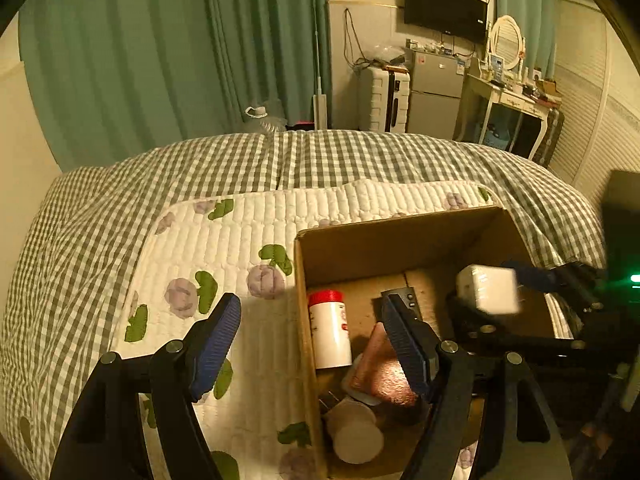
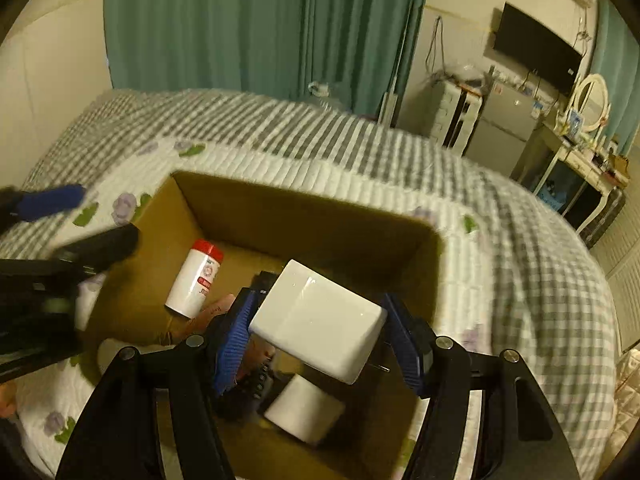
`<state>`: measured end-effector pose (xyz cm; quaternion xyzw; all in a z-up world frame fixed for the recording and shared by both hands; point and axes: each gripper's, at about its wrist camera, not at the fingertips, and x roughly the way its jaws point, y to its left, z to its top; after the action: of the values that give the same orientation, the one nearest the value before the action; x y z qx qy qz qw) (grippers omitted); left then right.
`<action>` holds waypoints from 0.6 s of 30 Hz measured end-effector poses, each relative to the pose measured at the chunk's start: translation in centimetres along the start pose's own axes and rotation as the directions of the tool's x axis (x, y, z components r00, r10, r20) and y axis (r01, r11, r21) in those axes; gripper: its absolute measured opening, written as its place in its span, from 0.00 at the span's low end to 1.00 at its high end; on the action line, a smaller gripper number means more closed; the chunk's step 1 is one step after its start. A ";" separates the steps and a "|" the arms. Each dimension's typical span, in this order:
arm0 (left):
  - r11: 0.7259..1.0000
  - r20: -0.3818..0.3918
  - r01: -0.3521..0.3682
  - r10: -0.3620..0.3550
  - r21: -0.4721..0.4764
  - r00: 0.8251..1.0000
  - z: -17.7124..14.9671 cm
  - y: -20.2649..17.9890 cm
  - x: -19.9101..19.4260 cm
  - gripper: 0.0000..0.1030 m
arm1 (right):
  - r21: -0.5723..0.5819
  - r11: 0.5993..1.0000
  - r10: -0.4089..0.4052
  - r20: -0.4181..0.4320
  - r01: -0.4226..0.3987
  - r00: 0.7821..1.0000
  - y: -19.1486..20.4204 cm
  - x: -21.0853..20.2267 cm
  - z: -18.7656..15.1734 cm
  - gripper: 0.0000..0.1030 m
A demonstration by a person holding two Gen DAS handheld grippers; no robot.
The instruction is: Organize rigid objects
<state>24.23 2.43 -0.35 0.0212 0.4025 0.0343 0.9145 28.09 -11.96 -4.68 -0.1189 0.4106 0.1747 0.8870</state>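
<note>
Nearest the right wrist camera, a white block (image 2: 318,320), apparently a charger or adapter, is clamped between the blue pads (image 2: 232,340) of the right gripper (image 2: 320,340), whose jaws are closed to the width of the block. It is held over the open cardboard box (image 2: 304,208), which rests on a quilted floral mat (image 1: 224,240) on the checked bedspread (image 1: 360,156).

Inside the box a white bottle with a red cap (image 1: 330,328) is seen lying on the bottom, beside a pinkish tapered item (image 1: 384,364), a dark remote-like object (image 1: 404,300) and a pale cylinder (image 1: 356,432). A second white block (image 2: 306,412) lies below the held one.

The left gripper (image 1: 316,344) is held wide open and empty, straddling the box's left wall.

The placing step is judged to be in hand: the block is to be lowered into a free patch of the bottom, clear of the bottle, and released.

Red printing is visible on the bottle's label, but through the blur it cannot be read.
</note>
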 end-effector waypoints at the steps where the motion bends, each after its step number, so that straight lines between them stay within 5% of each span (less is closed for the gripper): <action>1: 1.000 -0.002 -0.002 0.002 0.001 1.000 -0.1 0.2 0.2 0.73 | 0.005 1.000 0.007 -0.013 -0.007 1.000 0.1 0.8 0.0 0.62; 6: 1.000 -0.001 0.016 -0.016 0.004 1.000 -0.5 0.7 1.0 0.73 | 0.021 0.999 0.041 -0.052 -0.040 0.998 0.4 3.4 -0.1 0.63; 10: 0.999 0.003 0.034 -0.034 -0.002 0.999 -0.7 0.9 0.5 0.73 | 0.060 0.998 0.014 -0.019 -0.013 1.000 -0.6 2.5 0.0 0.74; 18: 0.999 0.098 0.042 -0.042 0.000 0.994 -0.4 0.2 -6.6 0.73 | 0.092 0.994 -0.068 0.075 0.061 0.995 -3.0 -6.3 0.8 0.74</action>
<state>19.46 2.11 4.20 0.0135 0.3576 0.0144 0.9337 26.06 -15.77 0.90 -0.0852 0.3791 0.1316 0.9120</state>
